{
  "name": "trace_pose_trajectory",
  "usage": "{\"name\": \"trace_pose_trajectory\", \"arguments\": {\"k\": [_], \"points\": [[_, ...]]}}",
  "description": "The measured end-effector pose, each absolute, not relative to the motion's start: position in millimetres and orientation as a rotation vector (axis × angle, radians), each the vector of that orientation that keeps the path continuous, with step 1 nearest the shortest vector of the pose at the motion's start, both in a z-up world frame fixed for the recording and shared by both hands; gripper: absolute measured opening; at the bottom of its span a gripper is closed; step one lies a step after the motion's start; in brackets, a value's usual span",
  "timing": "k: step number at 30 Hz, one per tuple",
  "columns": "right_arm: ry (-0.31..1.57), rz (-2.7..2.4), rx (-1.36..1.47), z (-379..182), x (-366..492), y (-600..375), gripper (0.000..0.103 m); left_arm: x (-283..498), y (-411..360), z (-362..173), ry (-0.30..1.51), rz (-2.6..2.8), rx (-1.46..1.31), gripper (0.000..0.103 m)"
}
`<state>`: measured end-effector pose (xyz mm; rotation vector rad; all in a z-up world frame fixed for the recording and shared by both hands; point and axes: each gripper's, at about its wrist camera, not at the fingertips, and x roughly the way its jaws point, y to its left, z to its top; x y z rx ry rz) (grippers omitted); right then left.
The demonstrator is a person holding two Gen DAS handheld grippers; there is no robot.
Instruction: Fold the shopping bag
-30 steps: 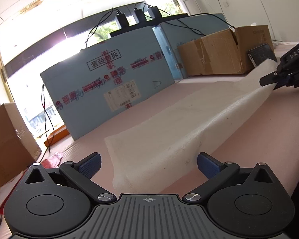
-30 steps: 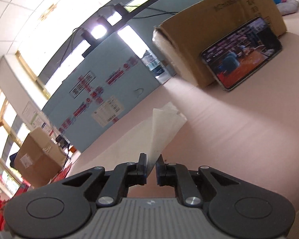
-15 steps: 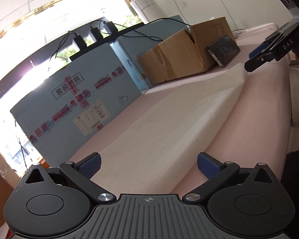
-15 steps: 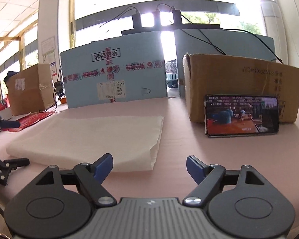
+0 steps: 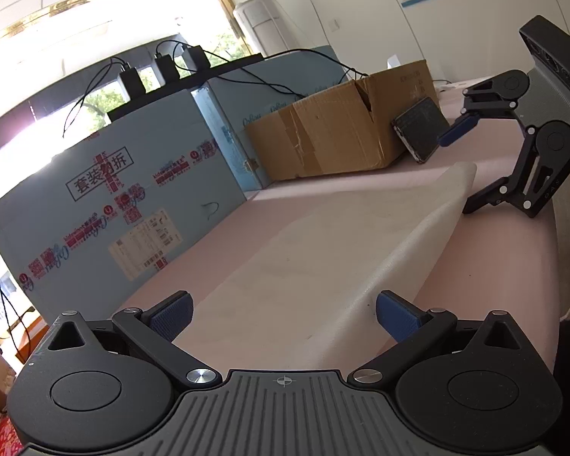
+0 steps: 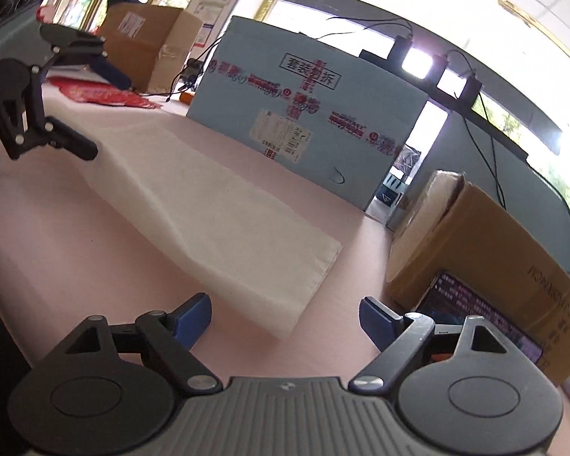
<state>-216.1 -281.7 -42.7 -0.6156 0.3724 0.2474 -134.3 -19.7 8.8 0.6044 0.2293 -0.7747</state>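
- shopping bag (image 5: 323, 266): plain white
- table (image 6: 76, 235): pale pink
- left gripper (image 5: 283, 313): black, blue pads
- big box (image 6: 304, 114): light blue with red print
- carton (image 5: 334, 133): brown
- phone (image 6: 482, 319): dark screen with coloured text

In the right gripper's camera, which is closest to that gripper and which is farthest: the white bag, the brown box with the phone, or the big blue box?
1. White bag: just ahead of the right gripper, slightly left.
2. Brown box: to the right, a phone leaning on it.
3. Blue box: at the back, behind the bag.
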Motion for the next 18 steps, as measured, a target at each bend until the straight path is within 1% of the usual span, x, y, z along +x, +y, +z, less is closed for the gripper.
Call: {"name": "trace_pose_trajectory", "arguments": {"k": [2,3,4,5,6,7,8,9,11,12,13,14,15,16,17,18], "points": [[0.377,0.293,-0.623,-42.1,-213.2,-279.0,0.080,-138.7,-21.4,5.6,0.237,-0.800,0.619,0.103],[0.380,0.316,-0.626,-41.8,-211.7,-277.6,0.070,-141.5,-22.9,4.4,0.234,-0.813,0.632,0.103],[0.382,0.338,-0.629,-41.5,-210.3,-276.3,0.058,-144.4,-25.2,3.1,0.230,-0.826,0.647,0.103],[0.384,0.361,-0.632,-41.1,-208.8,-274.9,0.052,-148.6,-28.4,1.1,0.222,-0.843,0.665,0.103],[0.387,0.384,-0.636,-40.8,-207.4,-273.5,0.044,-152.0,-30.8,-0.5,0.212,-0.860,0.676,0.103],[0.389,0.407,-0.639,-40.5,-205.9,-272.2,0.033,-155.3,-33.6,-2.5,0.200,-0.877,0.692,0.103],[0.391,0.429,-0.642,-40.2,-204.5,-270.8,0.027,-158.7,-37.3,-5.3,0.184,-0.894,0.715,0.103],[0.394,0.452,-0.645,-39.9,-203.0,-269.4,0.018,-161.5,-40.7,-7.8,0.168,-0.906,0.738,0.103],[0.398,0.498,-0.651,-39.3,-200.1,-266.7,0.014,-164.3,-46.1,-12.5,0.138,-0.916,0.780,0.103],[0.398,0.520,-0.605,-35.4,-200.3,-270.1,0.012,-164.1,-47.3,-13.5,0.134,-0.920,0.789,0.103],[0.399,0.542,-0.547,-30.5,-200.6,-275.5,0.010,-163.1,-47.7,-14.1,0.132,-0.927,0.794,0.101],[0.397,0.550,-0.515,-27.0,-200.8,-279.1,0.009,-160.5,-45.9,-13.4,0.140,-0.939,0.791,0.097],[0.395,0.562,-0.455,-21.2,-201.9,-286.5,0.009,-157.7,-43.8,-12.5,0.154,-0.945,0.788,0.087],[0.395,0.566,-0.413,-17.1,-202.5,-293.0,0.009,-154.7,-40.5,-11.7,0.176,-0.940,0.789,0.073],[0.395,0.569,-0.372,-13.2,-203.1,-299.4,0.009,-150.4,-34.3,-10.4,0.207,-0.929,0.787,0.066],[0.401,0.570,-0.332,-10.2,-204.4,-307.1,0.009,-147.0,-27.8,-9.1,0.232,-0.921,0.777,0.052]]}}
